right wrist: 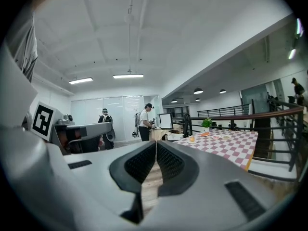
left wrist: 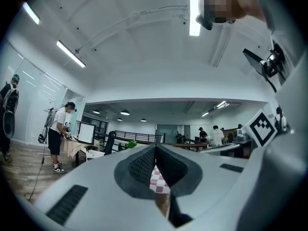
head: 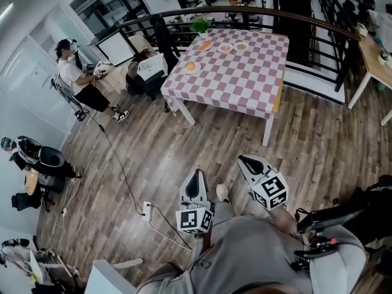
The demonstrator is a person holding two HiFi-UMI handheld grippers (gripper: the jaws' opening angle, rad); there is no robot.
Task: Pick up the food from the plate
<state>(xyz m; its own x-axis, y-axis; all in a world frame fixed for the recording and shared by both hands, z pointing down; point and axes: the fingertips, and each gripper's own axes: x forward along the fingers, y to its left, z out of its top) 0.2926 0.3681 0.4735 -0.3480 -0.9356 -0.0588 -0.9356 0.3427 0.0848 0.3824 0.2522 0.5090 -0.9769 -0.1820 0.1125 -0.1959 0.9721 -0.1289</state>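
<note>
A table with a pink-and-white checked cloth [head: 239, 78] stands across the wooden floor, well ahead of me. At its far end are small plates of food: a round orange bun on a plate [head: 190, 67], an orange piece [head: 205, 45] and two more plates [head: 225, 48]. In the right gripper view the bun plate [right wrist: 192, 139] shows on the same table [right wrist: 231, 148]. My left gripper [head: 196, 174] [left wrist: 155, 148] and right gripper [head: 244, 159] [right wrist: 156, 146] are held near my body, pointing level toward the table. Both are shut with nothing between the jaws.
A potted plant [head: 201, 24] sits at the table's far edge before a curved railing [head: 257, 11]. A person [head: 76, 72] stands at a desk to the left. A cable and power strip [head: 147, 210] lie on the floor near my feet. A wooden table [head: 375, 57] stands at right.
</note>
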